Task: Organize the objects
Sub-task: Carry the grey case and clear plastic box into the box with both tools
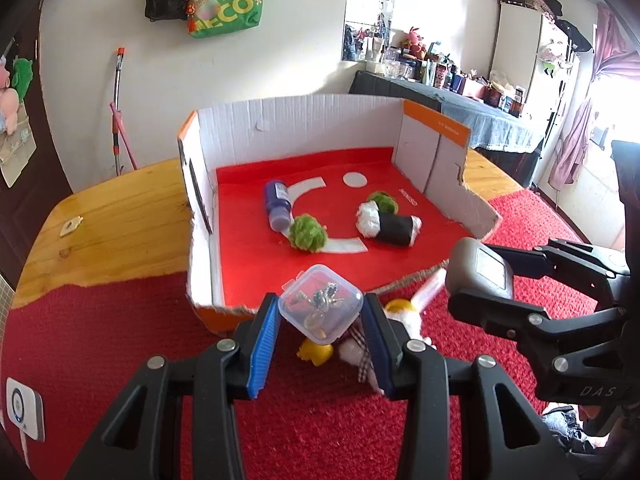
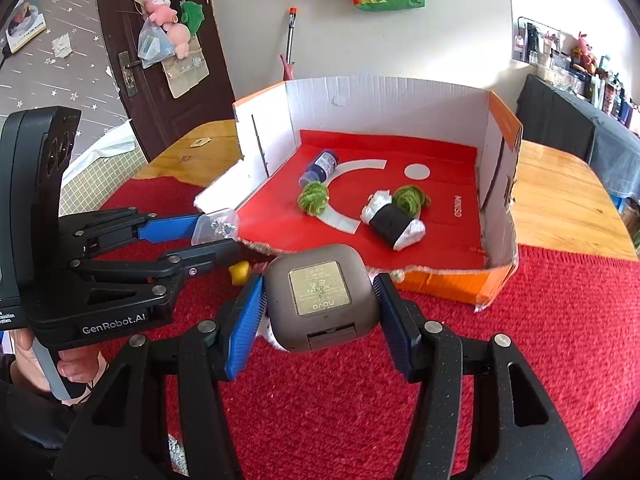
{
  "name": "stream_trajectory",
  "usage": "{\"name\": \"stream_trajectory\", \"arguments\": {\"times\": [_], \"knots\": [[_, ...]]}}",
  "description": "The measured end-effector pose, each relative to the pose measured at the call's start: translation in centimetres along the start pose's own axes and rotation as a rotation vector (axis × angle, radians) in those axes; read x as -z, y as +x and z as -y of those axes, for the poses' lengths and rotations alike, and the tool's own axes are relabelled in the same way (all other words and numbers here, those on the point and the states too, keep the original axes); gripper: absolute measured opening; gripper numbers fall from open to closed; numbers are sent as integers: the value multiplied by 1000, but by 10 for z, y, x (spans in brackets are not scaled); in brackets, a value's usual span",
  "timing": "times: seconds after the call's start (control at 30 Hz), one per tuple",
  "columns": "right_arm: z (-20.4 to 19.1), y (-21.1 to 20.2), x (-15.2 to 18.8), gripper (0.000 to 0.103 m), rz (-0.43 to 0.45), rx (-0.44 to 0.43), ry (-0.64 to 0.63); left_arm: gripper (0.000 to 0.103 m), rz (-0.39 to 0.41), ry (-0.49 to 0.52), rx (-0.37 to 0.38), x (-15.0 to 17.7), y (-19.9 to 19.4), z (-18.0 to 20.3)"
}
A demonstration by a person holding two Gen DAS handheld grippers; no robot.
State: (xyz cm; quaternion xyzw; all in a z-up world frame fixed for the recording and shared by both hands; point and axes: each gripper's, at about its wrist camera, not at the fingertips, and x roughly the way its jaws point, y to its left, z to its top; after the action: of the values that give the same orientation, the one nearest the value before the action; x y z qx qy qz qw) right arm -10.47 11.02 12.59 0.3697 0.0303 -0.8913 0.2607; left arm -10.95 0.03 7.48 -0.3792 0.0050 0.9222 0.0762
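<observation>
Clear plastic case point(image 1: 321, 301) with small metal trinkets inside sits pinched between the blue pads of my left gripper point(image 1: 322, 312), held up off the red cloth point(image 1: 120, 360) just short of the torn front edge of the cardboard box point(image 1: 304, 120). My right gripper point(image 2: 320, 304) has its fingers pressed against the two sides of a rounded grey-brown case point(image 2: 322, 300), its gold label facing up, also lifted and close to the box's front edge. The two grippers are side by side, the left one's load slightly nearer the box's left wall. Below my left fingers, on the cloth, lies a small plush toy point(image 1: 400, 316) in white and yellow with a checked ribbon. Inside the box, on its red floor, lie a blue bottle point(image 1: 277, 205) on its side, a green pompom point(image 1: 308, 233) touching the bottle's cap end, a second green pompom point(image 1: 383, 201) farther back, and a black-and-white sushi-roll plush point(image 1: 390, 226) just in front of that. The box rests on a wooden surface point(image 1: 112, 224) partly covered by the cloth.
</observation>
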Motion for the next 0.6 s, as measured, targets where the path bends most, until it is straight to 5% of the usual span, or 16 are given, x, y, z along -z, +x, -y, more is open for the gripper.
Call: {"name": "stream_trajectory", "arguments": {"times": [0.6], "knots": [[14,19,-30,54,-41,-51,22,44,-39,-2,24,-28,26,-12]]}}
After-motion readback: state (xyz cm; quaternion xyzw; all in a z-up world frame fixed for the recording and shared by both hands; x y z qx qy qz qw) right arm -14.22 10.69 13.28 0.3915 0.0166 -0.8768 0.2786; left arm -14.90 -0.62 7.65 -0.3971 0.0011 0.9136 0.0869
